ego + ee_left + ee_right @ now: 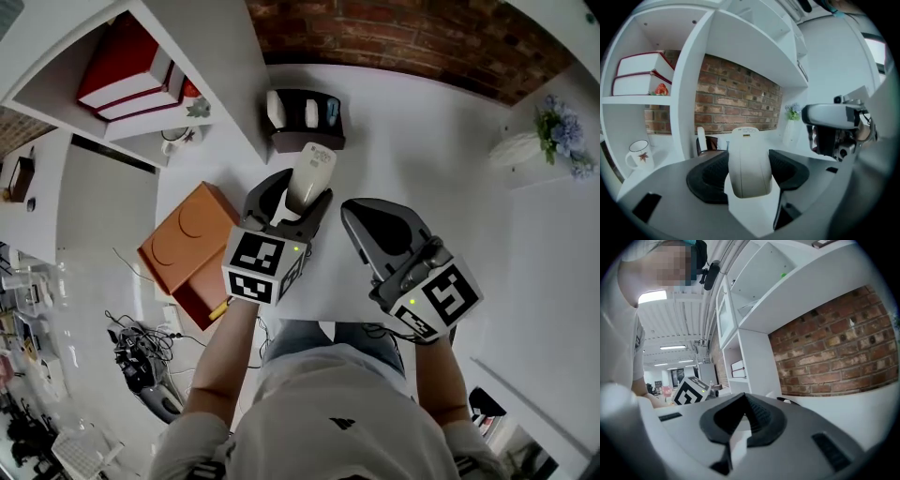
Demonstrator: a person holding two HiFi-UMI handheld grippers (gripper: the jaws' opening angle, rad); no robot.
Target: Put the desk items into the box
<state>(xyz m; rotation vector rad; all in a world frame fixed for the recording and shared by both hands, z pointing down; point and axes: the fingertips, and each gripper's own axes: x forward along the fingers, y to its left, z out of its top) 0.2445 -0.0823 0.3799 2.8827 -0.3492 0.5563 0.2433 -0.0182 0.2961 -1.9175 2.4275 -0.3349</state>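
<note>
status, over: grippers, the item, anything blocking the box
Left gripper shut on cream desk item. Right gripper shut, empty. Orange box off to left, nothing seen between.

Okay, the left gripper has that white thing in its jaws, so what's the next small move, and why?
Probably swing the left gripper toward the orange box, which lies to its left in the head view. Its jaws are clamped on the white oblong item, which is not yet over the box. The right gripper is shut and empty.
</note>
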